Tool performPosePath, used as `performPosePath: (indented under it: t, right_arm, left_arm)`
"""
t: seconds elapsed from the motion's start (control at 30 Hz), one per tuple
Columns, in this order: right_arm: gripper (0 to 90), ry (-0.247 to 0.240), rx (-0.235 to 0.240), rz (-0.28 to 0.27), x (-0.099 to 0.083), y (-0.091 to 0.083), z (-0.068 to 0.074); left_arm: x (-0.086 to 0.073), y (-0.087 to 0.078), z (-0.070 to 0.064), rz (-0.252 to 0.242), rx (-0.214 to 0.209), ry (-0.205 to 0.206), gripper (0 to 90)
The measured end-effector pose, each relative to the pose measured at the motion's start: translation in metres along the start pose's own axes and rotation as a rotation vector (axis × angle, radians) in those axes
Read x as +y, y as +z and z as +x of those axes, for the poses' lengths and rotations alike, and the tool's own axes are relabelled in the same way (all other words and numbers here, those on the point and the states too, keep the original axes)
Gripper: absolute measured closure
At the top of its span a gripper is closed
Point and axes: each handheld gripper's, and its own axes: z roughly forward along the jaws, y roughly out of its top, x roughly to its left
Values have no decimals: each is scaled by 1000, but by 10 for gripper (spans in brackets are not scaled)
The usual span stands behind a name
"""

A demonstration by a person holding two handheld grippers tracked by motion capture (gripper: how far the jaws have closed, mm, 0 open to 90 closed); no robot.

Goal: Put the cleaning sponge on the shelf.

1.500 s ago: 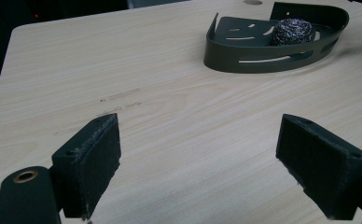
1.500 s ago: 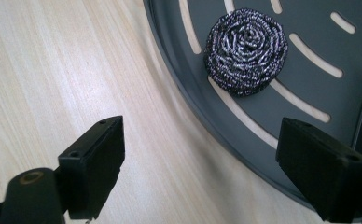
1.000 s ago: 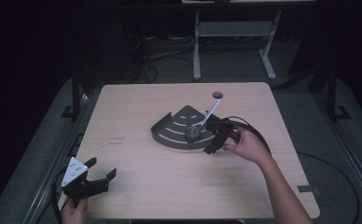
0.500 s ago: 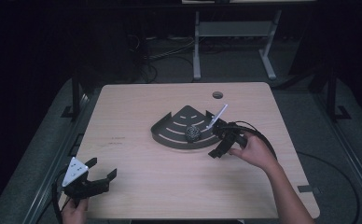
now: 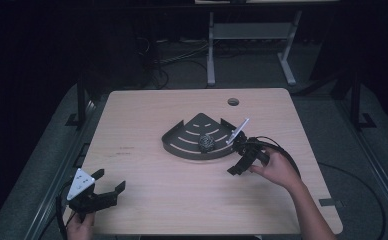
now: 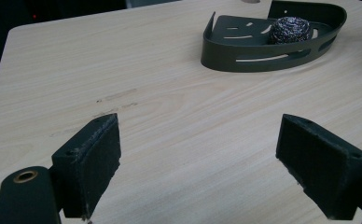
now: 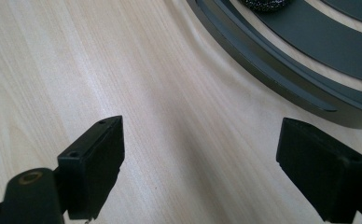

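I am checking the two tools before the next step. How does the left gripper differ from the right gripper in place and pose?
The left gripper sits at the table's near left corner, far from the tray; the right gripper is close beside the tray's curved rim. The left points across the table toward the tray; the right tilts down at the wood. Both are open and hold nothing.

A dark grey slotted tray (image 5: 182, 145) holds a silvery steel-wool ball (image 5: 206, 143) on the pale wood-grain table (image 5: 147, 115).

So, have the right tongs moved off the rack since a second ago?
Yes. The right tongs have pulled back from the rack toward the table's near edge, jaws open.
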Motion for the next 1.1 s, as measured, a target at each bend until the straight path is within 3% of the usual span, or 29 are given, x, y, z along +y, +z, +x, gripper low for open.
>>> performPosePath:
  t: [1.1]
  right_arm:
    - [146, 16, -13, -6, -38, -1, 15]
  left_arm:
    - [1, 1, -2, 4, -5, 5, 132]
